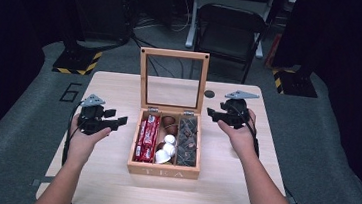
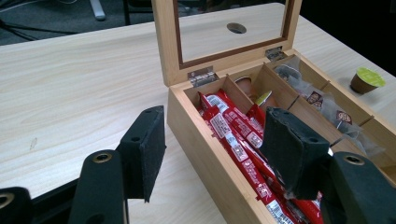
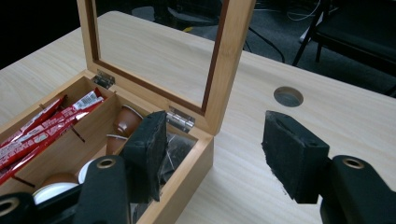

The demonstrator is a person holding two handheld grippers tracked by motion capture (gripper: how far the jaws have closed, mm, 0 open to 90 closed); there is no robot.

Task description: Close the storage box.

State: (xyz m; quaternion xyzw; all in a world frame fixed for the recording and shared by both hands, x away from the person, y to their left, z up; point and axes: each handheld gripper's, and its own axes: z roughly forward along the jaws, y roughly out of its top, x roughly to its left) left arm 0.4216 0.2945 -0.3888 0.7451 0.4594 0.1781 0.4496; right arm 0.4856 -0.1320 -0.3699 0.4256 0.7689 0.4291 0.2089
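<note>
A pale wooden bench [image 1: 120, 83] carries an open tea box [image 1: 163, 170] between two hand-held grippers. The right gripper [image 1: 211, 114], fingers apart and empty, sits nearest the upright lid [image 1: 175, 54]; the left gripper [image 1: 121, 122], fingers also apart, hovers beside the box's left wall.

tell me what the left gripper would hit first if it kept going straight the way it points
Most likely the near side wall of the open wooden tea box: the left gripper has empty jaws astride that wall, with the red sachets just behind it. Depth is hard to judge, so it might pass above the rim.
</note>
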